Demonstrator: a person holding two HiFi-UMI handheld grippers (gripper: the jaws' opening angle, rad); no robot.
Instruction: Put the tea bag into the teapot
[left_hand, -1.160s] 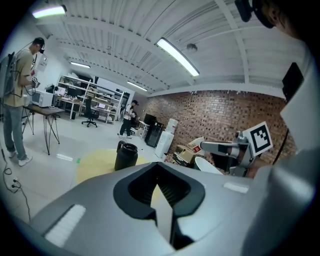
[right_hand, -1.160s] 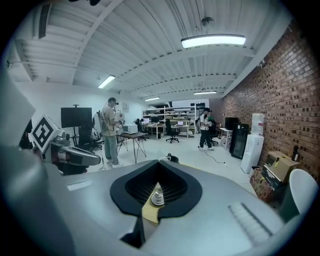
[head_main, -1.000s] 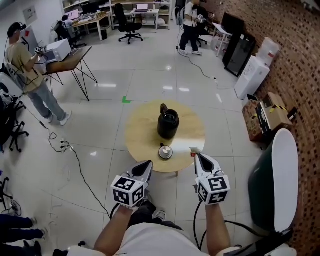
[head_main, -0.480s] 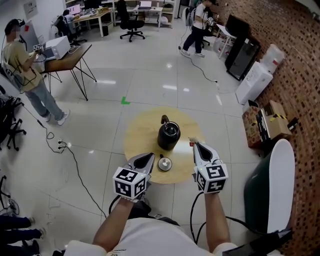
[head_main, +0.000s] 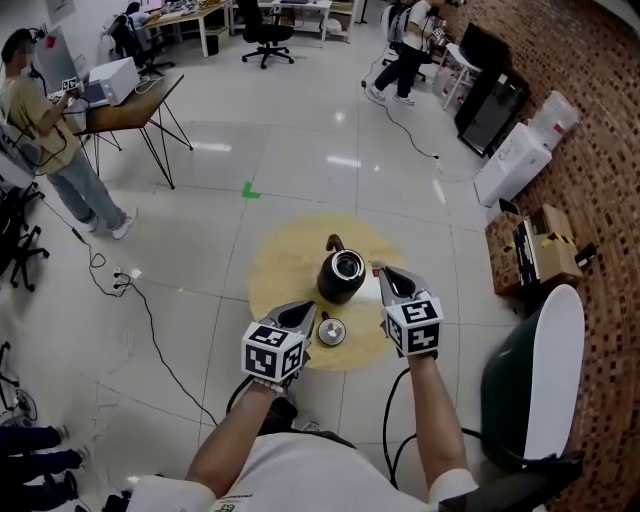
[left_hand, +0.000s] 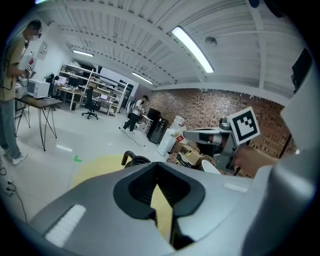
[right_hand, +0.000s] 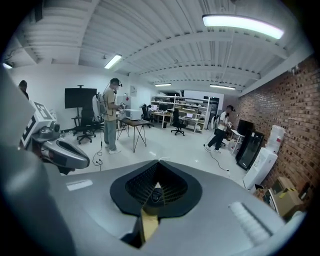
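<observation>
Round table (head_main: 280, 270) bears open teapot (head_main: 341, 277), lid (head_main: 331, 331) beside; right gripper (head_main: 381, 272) fingers closed, seemingly on tea bag (head_main: 377, 267); left gripper (head_main: 308, 309) closed.

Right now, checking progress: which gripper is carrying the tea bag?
The right gripper, shut on the tea bag beside the open teapot; the left gripper holds nothing, near the lid.

Open-plan office-lab, by the look of it. Glossy white tiled floor (head_main: 300, 150), exposed brick wall (head_main: 600, 110) down right side, ribbed ceiling (right_hand: 165, 45) with strip lights (right_hand: 242, 25). Far end: work desks (head_main: 190, 12) with monitors, black swivel chair (head_main: 268, 35), shelving (left_hand: 85, 80). Cables (head_main: 122, 281) trail over floor; green tape mark (head_main: 250, 190); cardboard boxes (head_main: 545, 245) by wall; big black screen (right_hand: 80, 102) on stand. Person (head_main: 35, 115) stands at folding desk (head_main: 130, 105) with equipment. Small round wooden desk (head_main: 285, 275) in open floor.
</observation>
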